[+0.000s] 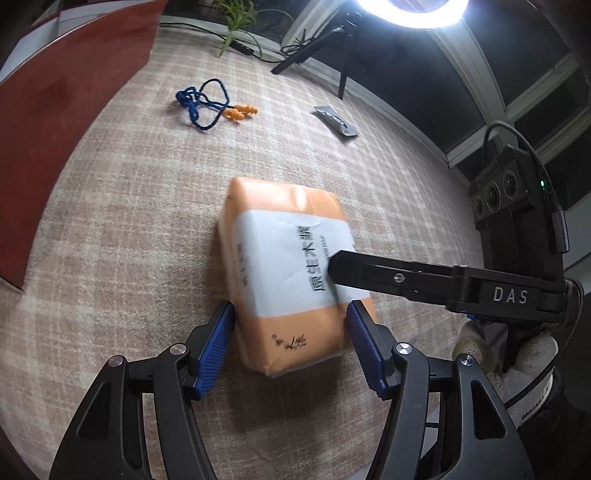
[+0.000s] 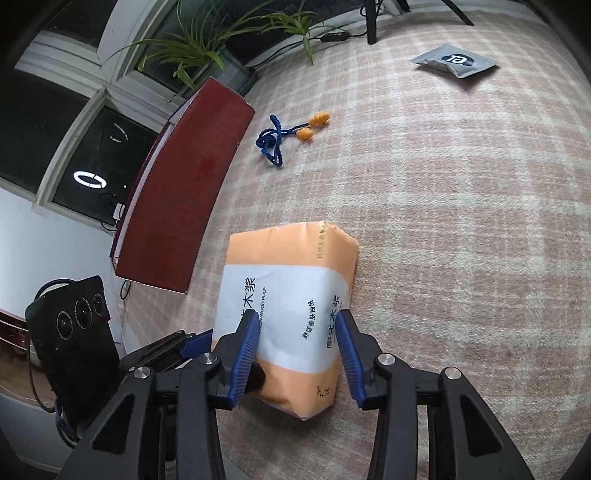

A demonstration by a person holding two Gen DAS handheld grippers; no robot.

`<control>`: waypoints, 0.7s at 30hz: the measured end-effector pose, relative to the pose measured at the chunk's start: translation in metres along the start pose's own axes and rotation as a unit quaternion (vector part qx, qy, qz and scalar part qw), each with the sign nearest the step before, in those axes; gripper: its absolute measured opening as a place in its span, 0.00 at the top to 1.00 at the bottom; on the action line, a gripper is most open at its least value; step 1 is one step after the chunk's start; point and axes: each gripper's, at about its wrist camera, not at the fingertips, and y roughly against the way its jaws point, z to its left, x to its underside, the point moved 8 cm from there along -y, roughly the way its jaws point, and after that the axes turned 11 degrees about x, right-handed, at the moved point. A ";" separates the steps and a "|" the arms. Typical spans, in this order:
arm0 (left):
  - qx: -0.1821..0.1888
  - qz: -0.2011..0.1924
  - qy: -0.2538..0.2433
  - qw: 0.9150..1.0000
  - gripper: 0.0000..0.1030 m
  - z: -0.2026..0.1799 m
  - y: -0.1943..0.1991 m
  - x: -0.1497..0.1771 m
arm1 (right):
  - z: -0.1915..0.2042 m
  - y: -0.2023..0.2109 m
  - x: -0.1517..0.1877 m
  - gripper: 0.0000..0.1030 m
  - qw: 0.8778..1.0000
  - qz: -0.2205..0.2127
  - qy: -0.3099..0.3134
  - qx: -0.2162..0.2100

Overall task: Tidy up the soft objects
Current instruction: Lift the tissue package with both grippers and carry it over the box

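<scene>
item: orange tissue pack [image 1: 291, 277] lying on the checked tablecloth [image 1: 129, 229], left gripper [image 1: 290, 343] straddling its near end with pads touching both sides, right gripper [image 2: 299, 350] narrowed onto its white band; advice: squeeze gently and lift level, since soft wrap buckles.

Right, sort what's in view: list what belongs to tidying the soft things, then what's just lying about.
Job:
tissue pack
corded earplugs
grey pouch
red box
left gripper
right gripper

Lying about:
potted plant
ring light
tripod
</scene>
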 end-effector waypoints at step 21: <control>-0.006 -0.054 -0.064 0.996 0.43 -0.024 0.055 -0.035 | 0.059 0.051 -0.029 0.63 0.996 -0.078 0.036 0.020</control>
